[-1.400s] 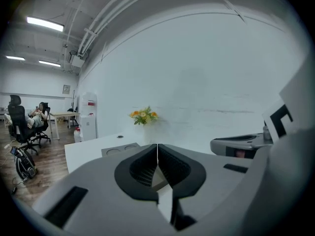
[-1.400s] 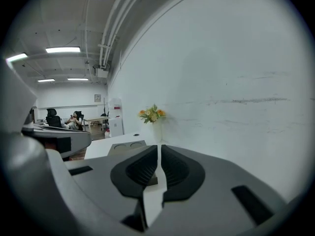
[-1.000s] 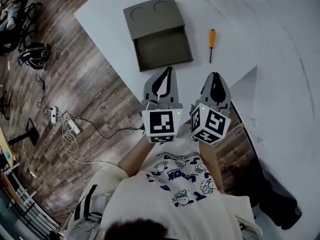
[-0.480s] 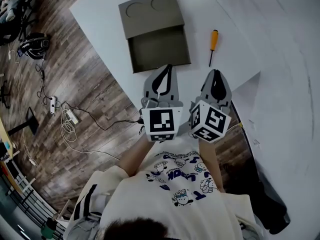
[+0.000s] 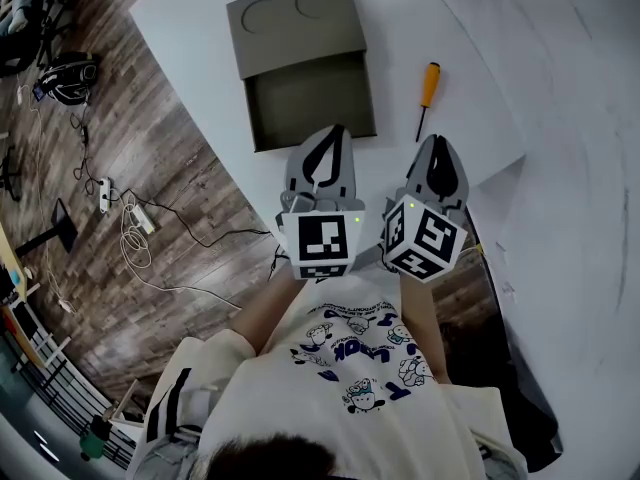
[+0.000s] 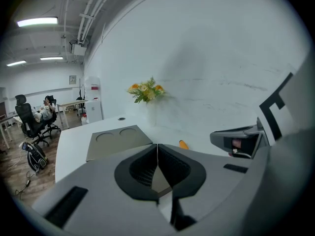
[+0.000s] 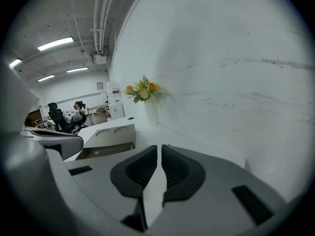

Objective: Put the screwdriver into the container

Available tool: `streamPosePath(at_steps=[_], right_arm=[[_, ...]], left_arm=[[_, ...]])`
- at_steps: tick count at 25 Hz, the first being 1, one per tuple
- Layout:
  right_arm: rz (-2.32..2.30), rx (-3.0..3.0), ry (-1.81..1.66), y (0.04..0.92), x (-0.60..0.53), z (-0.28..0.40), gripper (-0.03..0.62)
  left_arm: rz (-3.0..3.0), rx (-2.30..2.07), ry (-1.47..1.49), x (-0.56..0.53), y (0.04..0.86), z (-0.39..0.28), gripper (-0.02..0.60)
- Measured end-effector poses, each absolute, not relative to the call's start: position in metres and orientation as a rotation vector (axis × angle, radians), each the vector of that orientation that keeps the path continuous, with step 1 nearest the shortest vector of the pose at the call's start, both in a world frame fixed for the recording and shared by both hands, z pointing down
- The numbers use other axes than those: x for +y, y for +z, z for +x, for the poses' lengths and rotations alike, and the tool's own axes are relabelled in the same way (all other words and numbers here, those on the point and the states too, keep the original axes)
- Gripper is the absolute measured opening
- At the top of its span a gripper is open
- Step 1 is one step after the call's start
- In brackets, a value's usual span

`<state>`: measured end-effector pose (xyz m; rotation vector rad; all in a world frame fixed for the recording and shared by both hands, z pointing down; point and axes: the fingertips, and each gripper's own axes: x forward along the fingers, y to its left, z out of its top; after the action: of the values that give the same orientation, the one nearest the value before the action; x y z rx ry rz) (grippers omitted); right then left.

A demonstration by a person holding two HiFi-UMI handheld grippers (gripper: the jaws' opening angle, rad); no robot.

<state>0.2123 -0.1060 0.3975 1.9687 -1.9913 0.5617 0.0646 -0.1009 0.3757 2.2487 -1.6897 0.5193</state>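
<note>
Partly, left gripper hides screwdriver.

Screwdriver with orange handle and thin dark shaft, lying flat on the white tabletop, right of the container, not touching it, container grey-green, flat, two round recesses beyond an open rectangular tray

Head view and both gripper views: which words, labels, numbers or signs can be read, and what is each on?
No text is legible.
Shirt: blue lettering, upside down, too blurred to read.
Left marker cube, right marker cube: black-and-white patterns only, no letters.
Wall sign: too small.
Red label on the white cabinet: too small.
Screwdriver, container: no print visible.
</note>
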Motion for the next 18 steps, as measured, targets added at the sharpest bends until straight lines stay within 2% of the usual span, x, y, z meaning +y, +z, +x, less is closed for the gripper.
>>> streamPosePath(at_steps=[18], right_arm=[[1.89, -1.907, 0.697, 0.449, -0.149, 0.232, 0.044]], left_arm=[[2.151, -1.658, 0.593, -0.132, 0.42, 0.075, 0.018]])
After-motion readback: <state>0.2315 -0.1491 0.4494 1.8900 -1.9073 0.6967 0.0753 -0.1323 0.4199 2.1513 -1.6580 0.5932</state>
